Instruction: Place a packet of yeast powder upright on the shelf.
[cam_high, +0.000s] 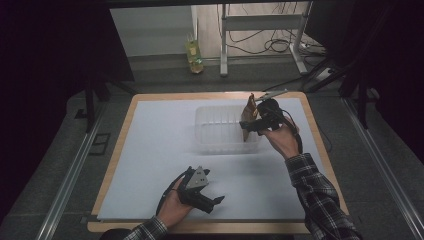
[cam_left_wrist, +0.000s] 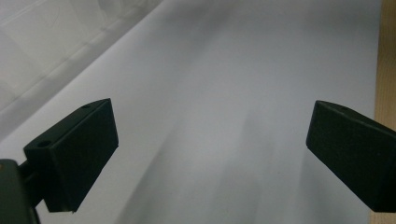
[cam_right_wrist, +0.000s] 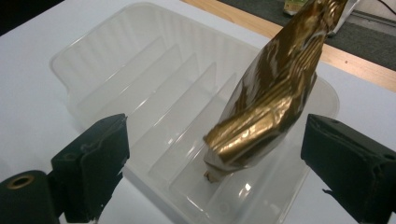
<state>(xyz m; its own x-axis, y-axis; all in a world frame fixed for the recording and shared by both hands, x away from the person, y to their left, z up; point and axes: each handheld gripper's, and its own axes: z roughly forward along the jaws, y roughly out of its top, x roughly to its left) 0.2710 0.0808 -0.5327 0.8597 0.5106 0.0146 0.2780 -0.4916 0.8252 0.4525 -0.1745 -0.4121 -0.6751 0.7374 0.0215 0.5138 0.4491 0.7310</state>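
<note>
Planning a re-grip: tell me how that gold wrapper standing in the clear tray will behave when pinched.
The gold wrapper is crinkled, glossy film, so it probably crumples under the pads and may slip. It leans on one end in the clear tray, so it likely tips easily. It looks light.

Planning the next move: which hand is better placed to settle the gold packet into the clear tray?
Right: the right gripper straddles the gold packet over the clear tray; the left gripper rests far away.

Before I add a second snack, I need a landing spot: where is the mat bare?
The white mat is bare left of the clear tray, and between the tray and the left hand-held gripper. It is crowded at the tray's right end, where the gold packet stands between the open right hand-held gripper.
</note>
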